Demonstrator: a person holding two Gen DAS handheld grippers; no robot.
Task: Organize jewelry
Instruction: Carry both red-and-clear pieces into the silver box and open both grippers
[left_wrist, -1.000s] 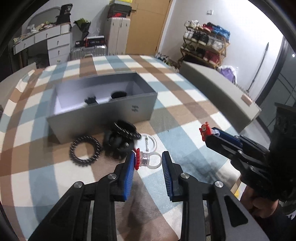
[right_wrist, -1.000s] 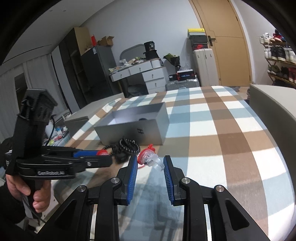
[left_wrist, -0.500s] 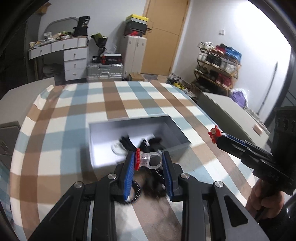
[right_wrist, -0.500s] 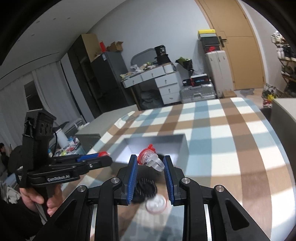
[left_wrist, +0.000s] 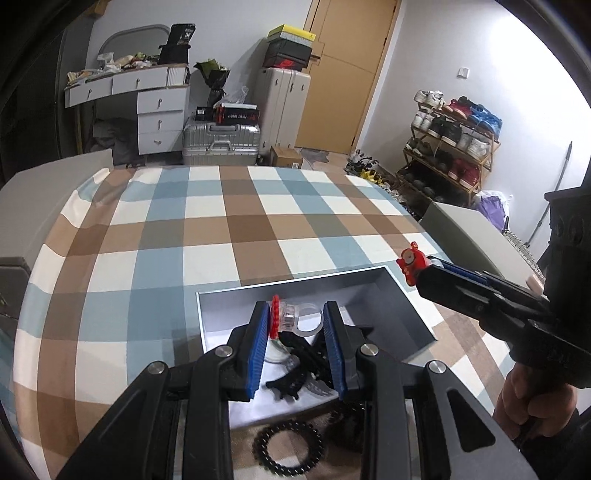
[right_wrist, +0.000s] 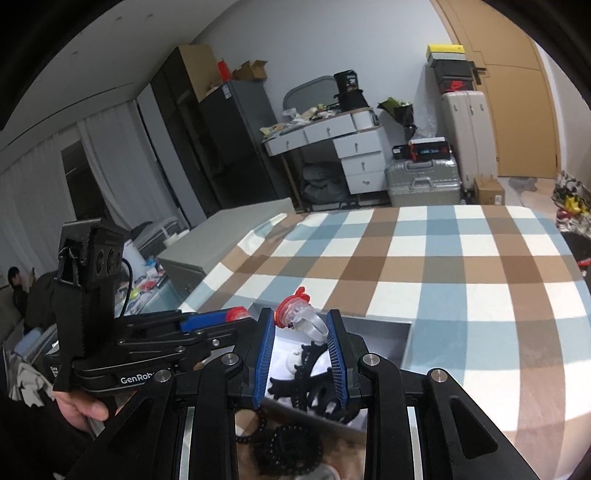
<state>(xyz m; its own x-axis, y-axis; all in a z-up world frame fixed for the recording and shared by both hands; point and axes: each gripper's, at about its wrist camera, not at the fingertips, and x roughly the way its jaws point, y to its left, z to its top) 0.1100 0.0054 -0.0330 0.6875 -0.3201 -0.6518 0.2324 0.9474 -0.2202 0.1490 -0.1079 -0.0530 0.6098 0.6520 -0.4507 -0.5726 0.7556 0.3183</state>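
Left gripper (left_wrist: 293, 325): held above the open grey box (left_wrist: 402, 295), pointing forward and down. My blue-padded fingers (left_wrist: 258, 343) are closed partway onto a clear plastic ring with a red top (left_wrist: 295, 317); the red top presses one pad, the clear band meets the other.

Right gripper (right_wrist: 301, 332): also over the box, seen in the left wrist view coming in from the right with a hand (left_wrist: 532, 402) round its black handle. Its fingers (right_wrist: 264, 350) are pinched on a second clear ring with a red top (right_wrist: 299, 315), which sits tilted between the pads.

Box contents: a pile of black hair clips (right_wrist: 306, 373) and a small white round piece (right_wrist: 295, 360) lie on its pale floor, directly under both grippers.

Outside the box: a black spiral hair tie (left_wrist: 288, 446) lies on the cloth just beside the near wall. A strand of black beads (right_wrist: 258, 424) lies close by.

Surface: tabletop covered by a checked cloth (left_wrist: 229, 221) in blue, brown and white.

Room: white desk with drawers (left_wrist: 155, 107), silver suitcase (left_wrist: 221, 142), tall pale suitcase (left_wrist: 284, 107) stacked with shoe boxes, wooden door (left_wrist: 351, 66), shoe rack (left_wrist: 450, 147), dark cabinet (right_wrist: 229, 140).
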